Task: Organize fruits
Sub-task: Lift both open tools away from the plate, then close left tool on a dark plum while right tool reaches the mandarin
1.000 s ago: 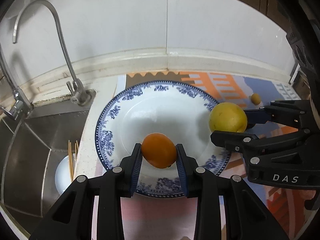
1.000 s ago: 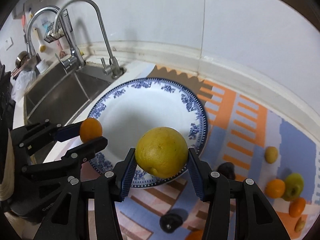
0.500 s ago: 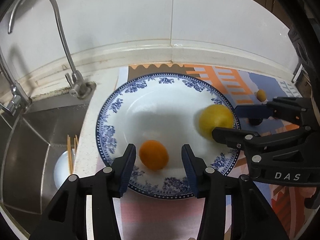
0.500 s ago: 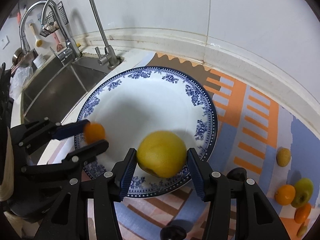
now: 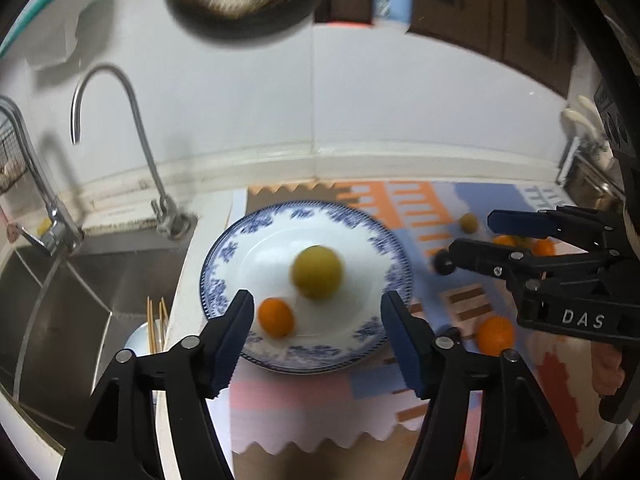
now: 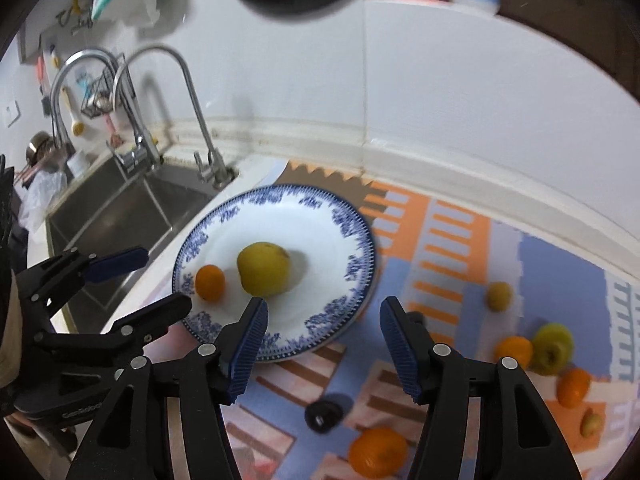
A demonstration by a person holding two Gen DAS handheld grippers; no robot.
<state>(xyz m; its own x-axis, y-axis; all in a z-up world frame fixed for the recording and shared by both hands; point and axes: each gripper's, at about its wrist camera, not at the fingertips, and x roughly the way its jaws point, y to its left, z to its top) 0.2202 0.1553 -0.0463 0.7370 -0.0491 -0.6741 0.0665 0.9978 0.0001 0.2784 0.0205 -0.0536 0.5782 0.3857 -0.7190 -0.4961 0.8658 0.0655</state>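
Left hand-held gripper [image 5: 316,332]: jaws spread wide, holding nothing, poised over the near rim of the plate; also seen from the right wrist [image 6: 138,282].
Right hand-held gripper [image 6: 322,342]: jaws wide apart, empty, above the plate's right near edge and the mat; seen from the left wrist [image 5: 472,232].
Plate [image 6: 352,248]: blue-and-white, resting on the bench partly over the mat, just beside the sink.
Yellow fruit [image 6: 263,269]: lying near the plate's middle, blurred in the left view [image 5: 317,267].
Small orange [image 6: 209,282]: on the plate just left of the yellow fruit; whether they touch I cannot tell.
Mat [image 6: 452,240]: orange, blue and pink patterned sheet under the loose fruit.
Loose fruit on the mat: 1 small yellow fruit [image 6: 499,296], 1 green apple [image 6: 554,348] touching an orange [image 6: 513,352], another orange [image 6: 574,387] and 1 large orange [image 6: 378,452] near the right fingers.
Black knob [image 6: 324,416]: on the mat between the right fingers, well clear of the plate.
Sink [image 5: 64,304]: steel basin left of the plate, with chopsticks [image 5: 156,324] standing in it.
Tap [image 5: 120,136]: curved spout behind the sink.
Obstructions: each open jaw pair frames the plate's near rim.
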